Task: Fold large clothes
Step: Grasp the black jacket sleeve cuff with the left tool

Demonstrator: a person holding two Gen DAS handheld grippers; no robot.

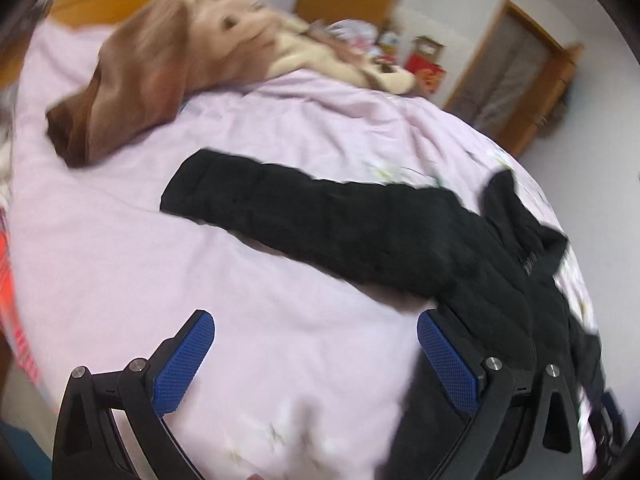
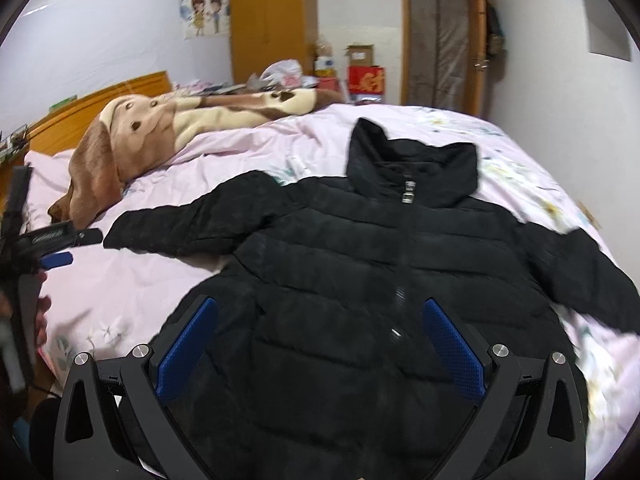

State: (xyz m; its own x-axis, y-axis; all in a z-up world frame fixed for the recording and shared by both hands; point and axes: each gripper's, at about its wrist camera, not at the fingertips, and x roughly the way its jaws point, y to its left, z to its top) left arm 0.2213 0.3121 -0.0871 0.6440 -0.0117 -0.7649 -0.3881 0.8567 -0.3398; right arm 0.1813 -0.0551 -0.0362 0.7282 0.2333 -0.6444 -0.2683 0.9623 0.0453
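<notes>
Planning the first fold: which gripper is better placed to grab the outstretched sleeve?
Left gripper, probably: it is open beside that sleeve of the jacket, while the right gripper is over the chest.

The jacket [image 2: 360,264] is spread on the bed [image 2: 248,148]; a blanket [image 2: 168,124] is heaped behind it, leftward.

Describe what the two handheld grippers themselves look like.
Both look alike. The left gripper and right gripper have matte black angular frames with triangular cut-outs, round silver bolt heads at the joints, and two fingers faced with blue textured pads. The left gripper's side bears faint, unreadable white lettering. No cables are visible.
</notes>
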